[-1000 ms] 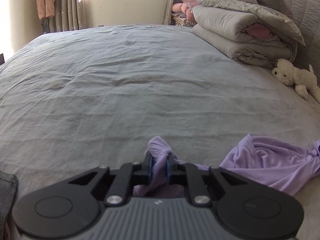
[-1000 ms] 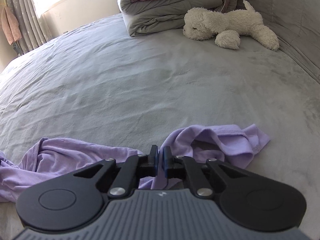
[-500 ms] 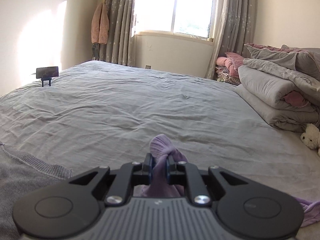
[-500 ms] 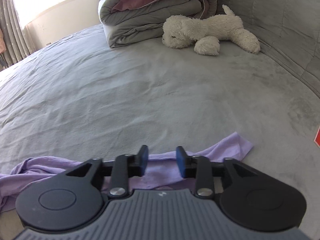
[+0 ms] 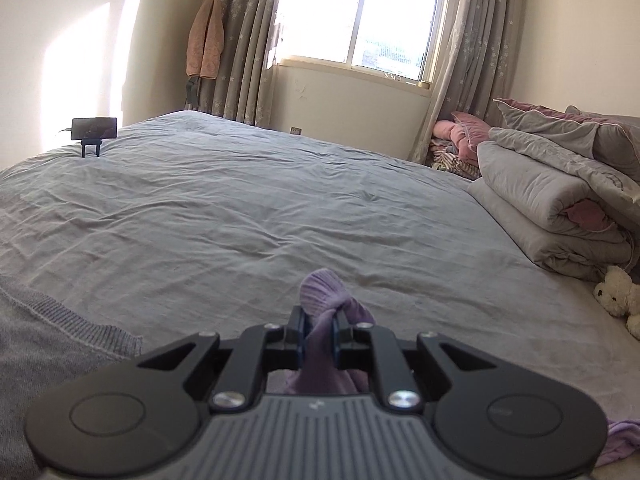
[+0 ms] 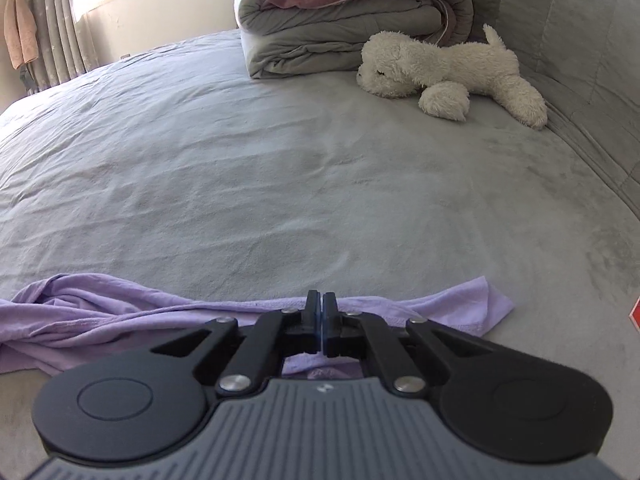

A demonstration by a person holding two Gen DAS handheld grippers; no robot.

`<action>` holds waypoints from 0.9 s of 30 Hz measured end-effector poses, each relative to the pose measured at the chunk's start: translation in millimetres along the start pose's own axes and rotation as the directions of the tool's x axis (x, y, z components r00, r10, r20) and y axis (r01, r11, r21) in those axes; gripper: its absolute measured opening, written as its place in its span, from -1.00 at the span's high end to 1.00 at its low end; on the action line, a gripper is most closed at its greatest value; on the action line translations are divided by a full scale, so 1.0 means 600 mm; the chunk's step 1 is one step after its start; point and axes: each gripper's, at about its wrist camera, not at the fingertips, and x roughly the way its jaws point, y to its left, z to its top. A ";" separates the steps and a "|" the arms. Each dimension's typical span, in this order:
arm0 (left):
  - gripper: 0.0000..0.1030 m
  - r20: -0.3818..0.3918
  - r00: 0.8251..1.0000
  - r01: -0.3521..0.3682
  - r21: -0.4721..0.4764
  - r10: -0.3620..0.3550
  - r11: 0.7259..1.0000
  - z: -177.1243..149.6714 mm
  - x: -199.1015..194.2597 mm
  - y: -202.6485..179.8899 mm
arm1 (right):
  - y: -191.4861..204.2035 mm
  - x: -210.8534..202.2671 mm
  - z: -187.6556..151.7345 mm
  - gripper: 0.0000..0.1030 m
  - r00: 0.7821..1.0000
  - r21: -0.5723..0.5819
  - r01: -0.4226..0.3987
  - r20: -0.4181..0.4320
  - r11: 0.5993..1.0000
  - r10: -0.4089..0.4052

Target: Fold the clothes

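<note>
While the left gripper (image 5: 319,326) holds a bunched end of the purple shirt (image 6: 120,312) clamped in its jaws, the right gripper (image 6: 321,312) has its jaws closed tight over the shirt's far edge; whether cloth is pinched there I cannot tell. The shirt lies on the bed (image 6: 280,160), stretched crosswise under the right gripper, its long axis running toward the left hand's end.

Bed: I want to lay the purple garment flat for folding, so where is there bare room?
The wide middle of the bed is bare, from the purple garment up to the window wall. It is crowded on the right: folded duvets and plush dog. A phone stand occupies the far left corner.
</note>
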 end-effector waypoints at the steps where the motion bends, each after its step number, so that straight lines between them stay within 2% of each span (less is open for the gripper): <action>1: 0.75 0.002 1.000 0.005 -0.009 -0.005 1.000 0.001 -0.002 0.002 | -0.002 -0.011 0.004 1.00 0.999 0.002 0.010 0.041 1.000 -0.010; 3: 0.75 0.014 1.000 0.023 -0.030 -0.023 0.999 0.004 -0.009 0.006 | -0.006 -0.039 0.010 1.00 0.989 0.020 0.024 0.145 1.000 -0.027; 4: 0.76 0.015 0.999 0.030 -0.029 -0.030 0.999 0.004 -0.012 0.006 | -0.008 -0.047 0.012 1.00 0.986 0.029 0.026 0.167 0.999 -0.031; 6: 0.75 0.016 0.999 0.041 -0.025 -0.041 0.999 0.004 -0.016 0.005 | -0.016 -0.046 0.015 0.99 0.988 0.067 0.040 0.145 0.997 -0.050; 7: 0.76 0.010 0.999 0.040 -0.019 -0.040 0.999 0.002 -0.017 0.003 | -0.020 -0.045 0.015 0.96 0.990 0.084 0.045 0.131 0.995 -0.056; 8: 0.76 0.004 0.999 0.038 -0.015 -0.038 0.999 0.000 -0.016 0.003 | -0.025 -0.033 0.012 0.74 0.996 0.089 0.027 0.084 0.996 -0.035; 10: 0.76 -0.001 0.999 0.037 -0.013 -0.037 0.999 -0.002 -0.016 0.003 | -0.032 -0.002 0.005 0.71 0.999 0.110 -0.003 -0.034 0.994 0.006; 11: 0.76 -0.001 0.999 0.038 -0.016 -0.038 0.999 -0.002 -0.016 0.004 | -0.034 0.008 0.002 0.71 0.997 0.133 -0.013 -0.068 0.991 0.022; 14: 0.75 0.005 0.999 0.042 -0.037 -0.042 0.998 0.000 -0.018 0.011 | -0.040 0.021 -0.004 0.65 0.992 0.195 -0.031 -0.110 0.980 0.053; 15: 0.75 0.006 0.999 0.044 -0.046 -0.044 0.998 0.001 -0.019 0.013 | -0.041 0.022 -0.005 0.34 0.992 0.210 -0.035 -0.113 0.977 0.060; 16: 0.75 0.006 0.999 0.045 -0.052 -0.045 0.998 0.002 -0.019 0.015 | -0.041 0.022 -0.006 -0.30 0.991 0.219 -0.038 -0.116 0.975 0.065; 17: 0.75 0.005 0.999 0.046 -0.058 -0.046 0.997 0.003 -0.019 0.016 | -0.041 0.020 -0.006 -0.54 0.992 0.230 -0.037 -0.107 0.972 0.063; 18: 0.75 0.006 0.999 0.046 -0.064 -0.046 0.997 0.003 -0.019 0.018 | -0.041 0.018 -0.006 -0.65 0.993 0.241 -0.036 -0.098 0.970 0.062; 21: 0.75 0.012 0.999 0.053 -0.071 -0.053 0.996 0.004 -0.021 0.018 | -0.046 0.021 -0.005 -0.65 0.995 0.305 -0.050 -0.071 0.951 0.075; 23: 0.75 0.019 0.998 0.061 -0.071 -0.059 0.996 0.004 -0.023 0.017 | -0.044 0.043 -0.005 -0.63 0.992 0.325 -0.050 -0.097 0.944 0.085; 24: 0.75 0.023 0.998 0.063 -0.070 -0.062 0.996 0.003 -0.024 0.017 | -0.042 0.054 -0.006 -0.49 0.990 0.333 -0.048 -0.109 0.942 0.089; 26: 0.75 0.028 0.998 0.062 -0.064 -0.060 0.996 0.003 -0.026 0.016 | -0.034 0.062 -0.007 -0.18 0.993 0.310 -0.011 -0.106 0.951 0.046; 27: 0.75 0.031 0.998 0.061 -0.061 -0.059 0.996 0.003 -0.027 0.015 | -0.033 0.058 -0.005 0.47 0.996 0.297 0.004 -0.083 0.955 0.022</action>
